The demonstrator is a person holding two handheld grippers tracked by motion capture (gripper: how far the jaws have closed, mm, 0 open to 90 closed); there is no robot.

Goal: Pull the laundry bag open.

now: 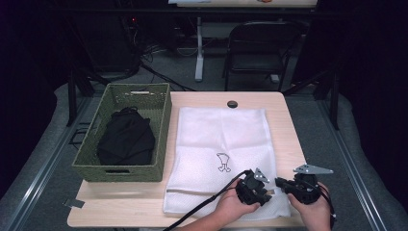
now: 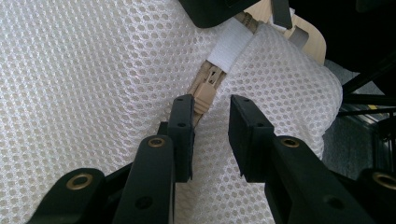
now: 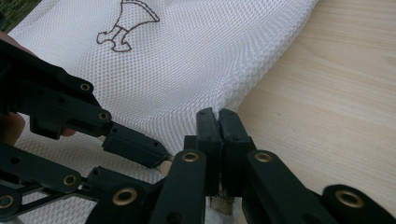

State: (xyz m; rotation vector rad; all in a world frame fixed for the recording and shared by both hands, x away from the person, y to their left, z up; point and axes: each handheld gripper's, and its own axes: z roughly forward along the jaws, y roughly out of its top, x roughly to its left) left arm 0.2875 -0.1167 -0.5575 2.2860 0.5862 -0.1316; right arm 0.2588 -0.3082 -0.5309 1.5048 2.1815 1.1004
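Two grippers worked the mesh bag (image 1: 221,144) at the tabletop's near edge: right gripper (image 3: 217,116) clamped its corner; left gripper (image 2: 211,119), jaws parted, straddled the zipper pull (image 2: 204,93) directly ahead.

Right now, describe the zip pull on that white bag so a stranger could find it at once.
On the wooden table, right of the green basket, lies a white mesh bag. Follow its near edge towards the right corner, where the two grippers meet. The zip pull is the small beige tab on the zip line, just below a white strap, between the open jaws of the left gripper.
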